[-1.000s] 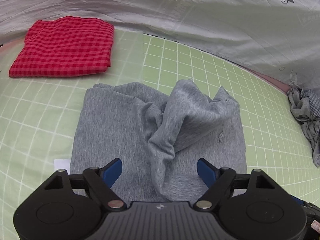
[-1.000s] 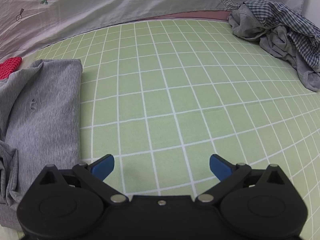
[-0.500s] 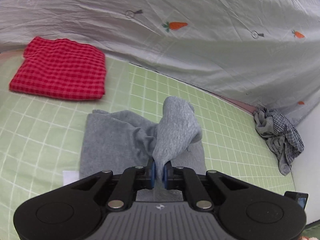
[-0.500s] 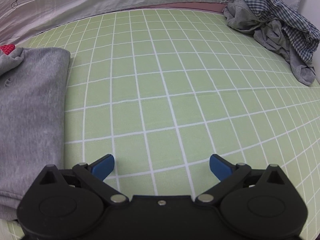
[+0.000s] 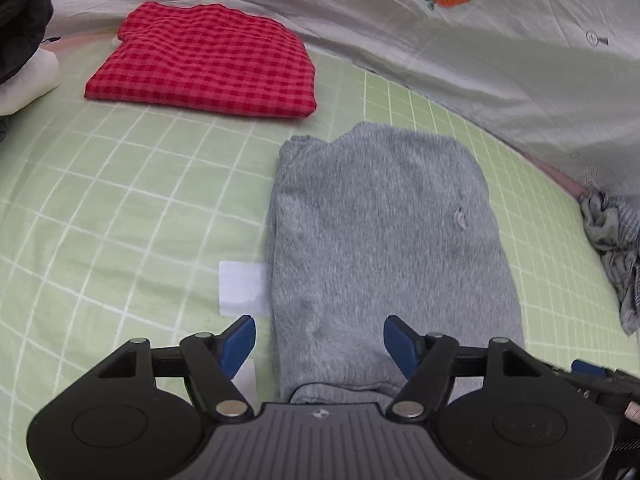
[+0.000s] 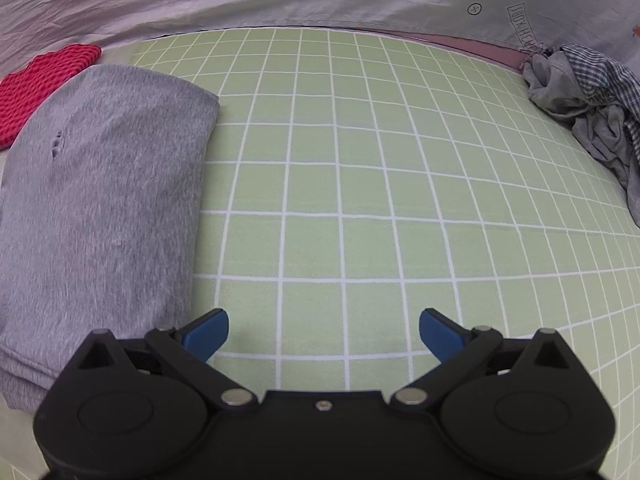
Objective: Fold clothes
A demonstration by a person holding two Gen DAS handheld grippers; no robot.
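Opening over the folded grey garment (image 5: 384, 240), left tool (image 5: 319, 342) holds nothing.

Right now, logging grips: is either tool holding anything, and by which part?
Nothing held. Left tool is opening over the grey garment; right tool is open.

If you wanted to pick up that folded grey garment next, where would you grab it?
Probably at the near short edge of the grey garment, coming from above with one gripper at each near corner. It lies flat as a long rectangle running away from the left gripper, whose jaws are opening with nothing pinched. The layers stack at that near end, so a pinch there should catch them all.
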